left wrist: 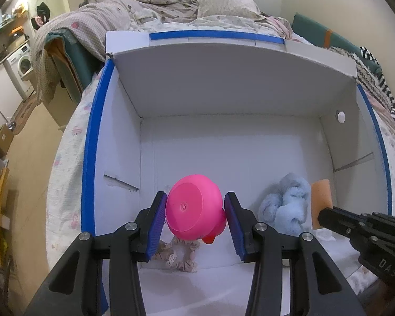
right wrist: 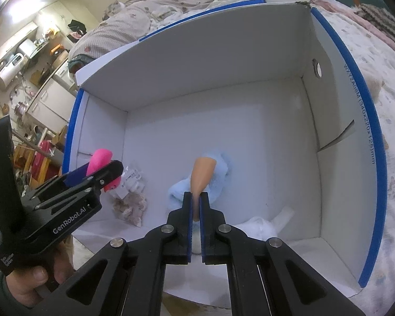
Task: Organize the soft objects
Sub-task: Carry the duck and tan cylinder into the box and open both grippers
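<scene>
My left gripper [left wrist: 196,205] is shut on a pink rubber duck [left wrist: 194,208], held upside down over the left part of a white cardboard box [left wrist: 223,84] with blue-taped edges. The duck also shows in the right wrist view [right wrist: 100,159]. My right gripper [right wrist: 196,197] is shut on a flat orange sponge [right wrist: 202,175], held above a light blue fluffy cloth [right wrist: 218,166] on the box floor. The sponge [left wrist: 320,200] and blue cloth [left wrist: 287,205] also show in the left wrist view, with the right gripper [left wrist: 326,217] beside them.
The box sits on a bed with a floral sheet [right wrist: 392,105] and rumpled bedding [left wrist: 144,8]. On the box floor lie beige scrunchies [left wrist: 181,258], a small plastic packet [right wrist: 133,177] and a white fluffy item [right wrist: 260,226]. Kitchen units and a washing machine [left wrist: 23,63] stand at left.
</scene>
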Available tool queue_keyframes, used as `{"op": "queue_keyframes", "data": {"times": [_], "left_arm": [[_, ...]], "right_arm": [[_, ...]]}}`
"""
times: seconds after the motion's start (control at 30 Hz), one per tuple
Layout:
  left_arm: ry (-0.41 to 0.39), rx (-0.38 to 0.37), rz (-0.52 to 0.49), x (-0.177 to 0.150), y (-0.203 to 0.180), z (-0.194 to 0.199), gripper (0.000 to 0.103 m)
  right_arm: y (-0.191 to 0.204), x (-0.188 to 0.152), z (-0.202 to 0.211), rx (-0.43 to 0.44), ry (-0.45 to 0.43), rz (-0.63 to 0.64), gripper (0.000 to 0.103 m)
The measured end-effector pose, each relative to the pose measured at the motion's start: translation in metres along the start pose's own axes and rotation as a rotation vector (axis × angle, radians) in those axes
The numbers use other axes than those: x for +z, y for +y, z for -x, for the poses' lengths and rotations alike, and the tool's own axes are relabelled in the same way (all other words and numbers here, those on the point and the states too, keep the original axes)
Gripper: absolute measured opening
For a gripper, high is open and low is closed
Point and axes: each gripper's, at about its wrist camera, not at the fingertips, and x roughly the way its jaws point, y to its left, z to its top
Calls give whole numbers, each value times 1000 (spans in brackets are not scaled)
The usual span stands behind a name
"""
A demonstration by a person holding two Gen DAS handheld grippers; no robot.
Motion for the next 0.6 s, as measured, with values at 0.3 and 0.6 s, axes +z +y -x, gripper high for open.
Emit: {"op": "queue_keyframes", "data": {"times": [0.3,0.6], "left_arm": [[13,-5,6,-3,1,-5,41],[25,4,-9,-6,-2,-10,50]], "right_arm": [[-5,2,-8,-11,16,-38,13],[-6,2,-4,-35,-6,-56,72]]}}
